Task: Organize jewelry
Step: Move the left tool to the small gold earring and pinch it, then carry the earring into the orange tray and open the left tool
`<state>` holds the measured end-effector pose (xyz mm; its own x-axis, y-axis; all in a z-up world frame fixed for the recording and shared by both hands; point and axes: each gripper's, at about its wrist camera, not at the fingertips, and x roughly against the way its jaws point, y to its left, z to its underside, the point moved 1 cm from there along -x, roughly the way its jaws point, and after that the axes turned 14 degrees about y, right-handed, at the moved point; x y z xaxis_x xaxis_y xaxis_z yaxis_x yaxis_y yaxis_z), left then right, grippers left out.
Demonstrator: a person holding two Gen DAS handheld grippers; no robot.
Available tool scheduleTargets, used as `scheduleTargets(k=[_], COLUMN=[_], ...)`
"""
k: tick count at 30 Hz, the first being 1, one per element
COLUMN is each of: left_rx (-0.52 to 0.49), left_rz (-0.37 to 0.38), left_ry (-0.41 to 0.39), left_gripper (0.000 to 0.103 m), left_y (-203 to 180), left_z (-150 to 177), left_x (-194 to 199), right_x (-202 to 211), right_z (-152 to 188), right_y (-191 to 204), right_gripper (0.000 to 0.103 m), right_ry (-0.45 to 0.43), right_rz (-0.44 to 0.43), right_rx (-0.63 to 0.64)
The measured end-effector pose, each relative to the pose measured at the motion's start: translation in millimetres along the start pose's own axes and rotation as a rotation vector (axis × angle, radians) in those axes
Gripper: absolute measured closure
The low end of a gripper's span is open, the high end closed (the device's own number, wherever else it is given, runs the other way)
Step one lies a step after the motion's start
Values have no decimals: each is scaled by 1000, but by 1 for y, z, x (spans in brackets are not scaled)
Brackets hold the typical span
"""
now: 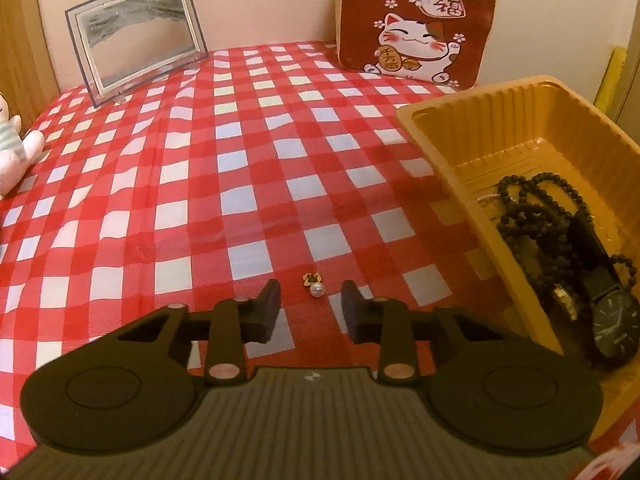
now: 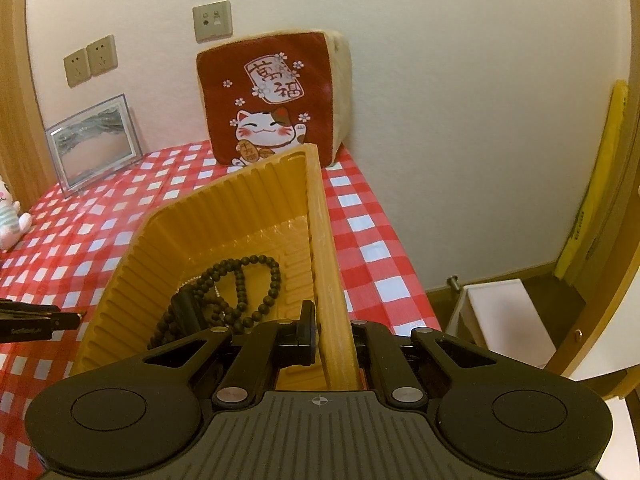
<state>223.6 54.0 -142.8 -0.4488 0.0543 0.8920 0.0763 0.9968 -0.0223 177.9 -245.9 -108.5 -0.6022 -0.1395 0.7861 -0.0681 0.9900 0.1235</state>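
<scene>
A small pearl earring (image 1: 317, 289) with a gold stud lies on the red-and-white checked cloth (image 1: 240, 184). My left gripper (image 1: 311, 298) hovers low over it, open, with the earring just ahead between the fingertips and no pad touching it. To the right stands a yellow plastic tray (image 1: 480, 94) holding a black bead necklace (image 1: 532, 216) and a black watch (image 1: 612, 316). My right gripper (image 2: 334, 334) is shut on the right wall of the tray (image 2: 324, 264). The beads (image 2: 256, 280) lie inside it. The left gripper's finger (image 2: 60, 319) shows at the left edge.
A glass picture frame (image 1: 136, 36) and a red lucky-cat cushion (image 1: 416, 20) stand at the back against the wall. A plush toy (image 1: 16, 152) sits at the left edge. Right of the table are a white box (image 2: 504, 320) and a wooden door frame.
</scene>
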Motion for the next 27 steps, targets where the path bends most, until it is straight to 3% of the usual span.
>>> scheduleTargets(k=[3, 10, 20, 27], left_rx=[7, -3, -22, -33], left_rz=[-2, 5, 6, 34], left_ry=[12, 9, 10, -33], left_gripper=[86, 96, 96, 96], left_y=[0, -2, -3, -10], left_z=[-2, -6, -6, -11], left_x=[-7, -11, -6, 14], right_x=[0, 0, -1, -1], right_z=[0, 0, 0, 0], right_y=[0, 0, 0, 0], right_gripper=[98, 98, 98, 98], right_ry=[3, 5, 4, 0], right_rz=[1, 3, 3, 2], right_rx=[-2, -3, -1, 4])
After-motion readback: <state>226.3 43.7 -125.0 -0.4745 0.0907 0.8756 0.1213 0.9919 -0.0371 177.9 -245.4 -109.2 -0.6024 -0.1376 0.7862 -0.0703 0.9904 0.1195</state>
